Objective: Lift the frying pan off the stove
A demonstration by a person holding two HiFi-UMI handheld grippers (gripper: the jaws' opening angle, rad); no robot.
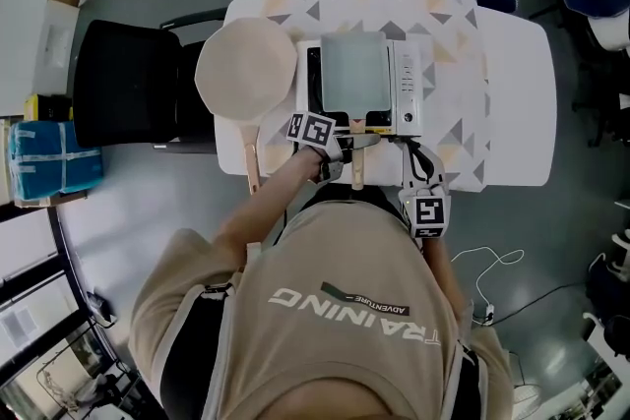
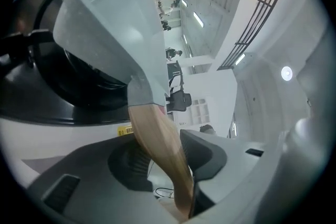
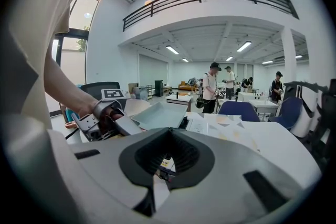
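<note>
- While the left tongs (image 2: 181,157) clamp the handle (image 2: 156,136) of the frying pan (image 1: 354,69), the right tongs (image 3: 167,164) are closed, empty.
- A round pan (image 1: 246,69) lies just left of the stove (image 1: 407,84).

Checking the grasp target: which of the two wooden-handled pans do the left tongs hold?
The square grey frying pan over the stove; the left tongs are shut on its wooden handle. The round beige pan lies beside the stove.

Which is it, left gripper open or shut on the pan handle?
Shut: the left gripper has both jaws pressed against the wooden handle of the frying pan, one on each side.
</note>
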